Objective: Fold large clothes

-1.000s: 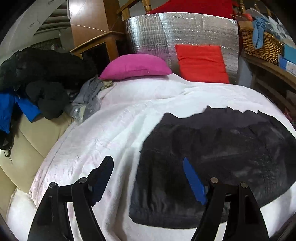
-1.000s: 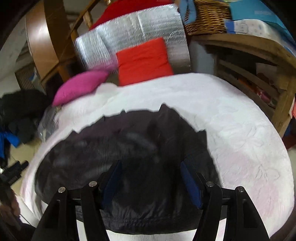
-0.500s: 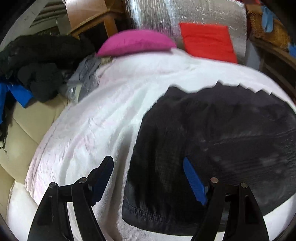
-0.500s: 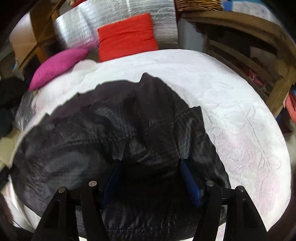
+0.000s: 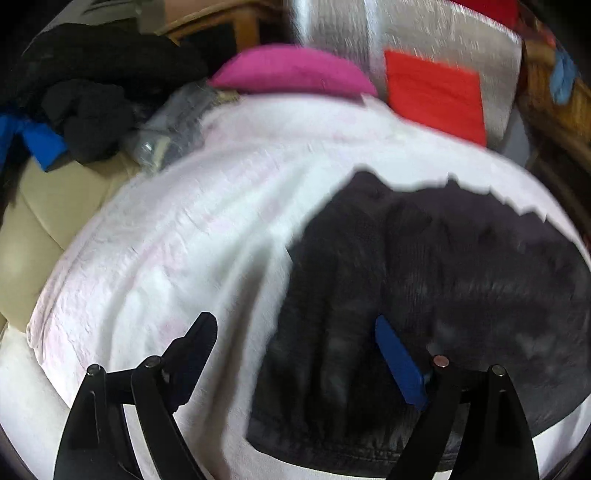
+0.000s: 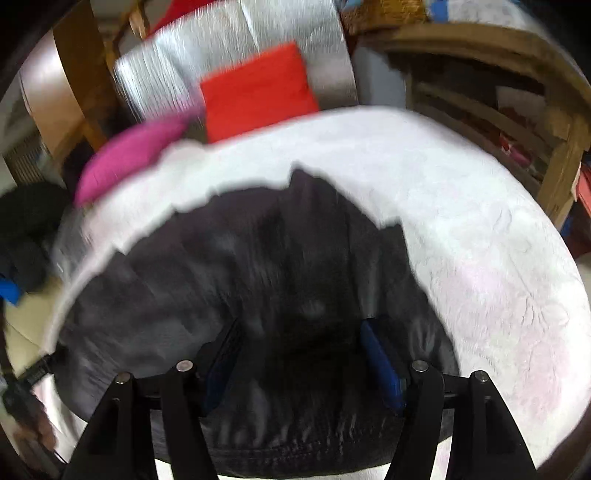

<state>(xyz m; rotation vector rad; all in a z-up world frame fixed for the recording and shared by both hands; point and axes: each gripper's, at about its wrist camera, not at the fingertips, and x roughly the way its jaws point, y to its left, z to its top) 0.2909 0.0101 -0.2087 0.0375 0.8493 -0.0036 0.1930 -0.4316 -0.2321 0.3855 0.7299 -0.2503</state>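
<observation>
Nearest in the left wrist view, the left gripper [image 5: 295, 354] has its jaws opening, straddling the near left edge of the black garment [image 5: 424, 295]; one finger stands over the white bedcover [image 5: 166, 240], the other over dark cloth, nothing pressed between them; this looks like a line-up on the hem corner for a fold. In the right wrist view the right gripper [image 6: 299, 354] hangs with its fingers parted above the garment's near hem, cloth showing in the gap; whether the pads touch it I cannot tell through the blur, but no pinch is seen.

The garment lies spread flat on the bed, near and central, its far edge jagged; flat laying probably serves to give both hands a clean hem.

Farther off lie a pink pillow [image 5: 291, 72], a red cushion [image 5: 434, 92] against a silver foil panel [image 5: 424, 33].

Only the left view shows the dark clothes pile [image 5: 92, 85] at far left on a beige seat; only the right view shows the wooden shelving [image 6: 517, 110] at right and the garment's right edge.
</observation>
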